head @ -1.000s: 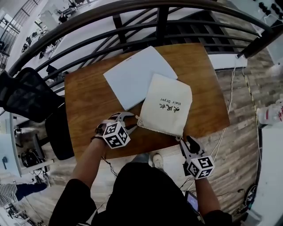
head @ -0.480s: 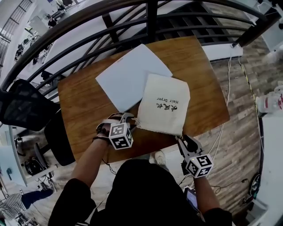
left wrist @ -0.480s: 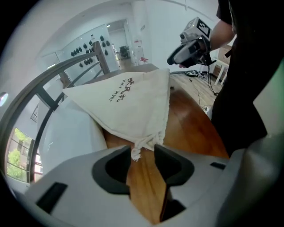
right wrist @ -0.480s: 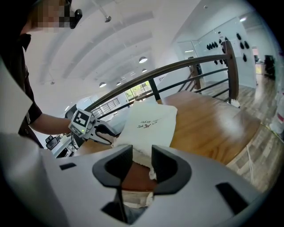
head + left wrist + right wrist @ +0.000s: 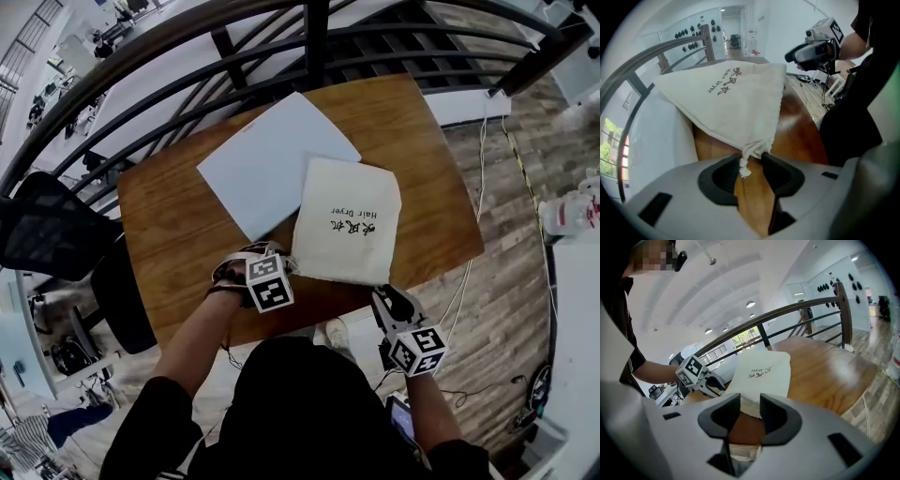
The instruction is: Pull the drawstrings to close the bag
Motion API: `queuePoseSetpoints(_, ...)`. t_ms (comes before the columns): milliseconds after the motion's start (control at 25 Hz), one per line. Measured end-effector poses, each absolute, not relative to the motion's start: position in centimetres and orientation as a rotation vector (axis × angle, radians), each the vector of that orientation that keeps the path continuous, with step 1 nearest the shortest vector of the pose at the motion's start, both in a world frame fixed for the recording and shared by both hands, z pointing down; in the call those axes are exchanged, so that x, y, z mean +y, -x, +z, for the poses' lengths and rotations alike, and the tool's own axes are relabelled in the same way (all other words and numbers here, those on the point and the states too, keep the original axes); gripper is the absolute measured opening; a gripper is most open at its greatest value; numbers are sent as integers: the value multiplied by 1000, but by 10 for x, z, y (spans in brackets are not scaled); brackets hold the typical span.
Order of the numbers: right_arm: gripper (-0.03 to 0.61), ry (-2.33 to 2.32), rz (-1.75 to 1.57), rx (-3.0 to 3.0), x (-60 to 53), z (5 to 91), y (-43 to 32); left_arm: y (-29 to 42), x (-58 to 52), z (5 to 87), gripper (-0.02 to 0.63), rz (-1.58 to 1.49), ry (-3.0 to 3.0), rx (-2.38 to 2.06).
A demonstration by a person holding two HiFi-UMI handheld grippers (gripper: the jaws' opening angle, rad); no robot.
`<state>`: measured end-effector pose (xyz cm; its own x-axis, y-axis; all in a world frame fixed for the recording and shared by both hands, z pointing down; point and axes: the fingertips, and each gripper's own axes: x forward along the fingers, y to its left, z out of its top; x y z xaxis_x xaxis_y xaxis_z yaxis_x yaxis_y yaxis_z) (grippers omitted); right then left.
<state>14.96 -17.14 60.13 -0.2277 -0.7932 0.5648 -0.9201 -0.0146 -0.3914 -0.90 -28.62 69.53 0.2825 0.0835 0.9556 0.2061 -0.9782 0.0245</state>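
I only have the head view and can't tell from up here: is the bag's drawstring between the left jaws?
Observer: Yes. In the left gripper view the knotted drawstring end lies between the jaws of the left gripper, which have just been closing but stand apart, not pinching it.
Operator: And the right side?
Observer: The right gripper is open too; the bag has its near edge at the jaw tips, and I see no cord there.

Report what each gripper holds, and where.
Nothing. The left gripper, jaws just closing, straddles the drawstring knot unpinched; the right gripper stands open at the bag corner.
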Motion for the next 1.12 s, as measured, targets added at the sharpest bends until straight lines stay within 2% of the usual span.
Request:
queuePoseSetpoints(280, 120, -1840, 1071, -2022, -158, 612, -162, 6, -289, 697, 139, -1848, 2585, -226)
queuePoseSetpoints(320, 118, -1846, 1072, -2009, -156, 614, -165, 6, -292, 697, 116, -1850, 2609, -191)
queuePoseSetpoints(360, 117, -1851, 1073, -1994, -154, 616, -168, 8, -294, 696, 46, -1853, 2633, -156)
queuePoseSetpoints(640, 121, -1793, 1062, -1898, -147, 637, -172, 26, -294, 692, 44, -1835, 2743, -17)
queuePoseSetpoints(760, 179, -1750, 1065, -1891, -144, 651, -171, 23, -293, 688, 44, -1795, 2803, 62)
queuePoseSetpoints(880, 201, -1717, 1066, -1871, -142, 661, -172, 20, -288, 684, 44, -1790, 2810, 78)
queuePoseSetpoints(1120, 189, -1679, 1045, -1774, -149, 681, -180, 23, -277, 678, 44, -1799, 2816, 118)
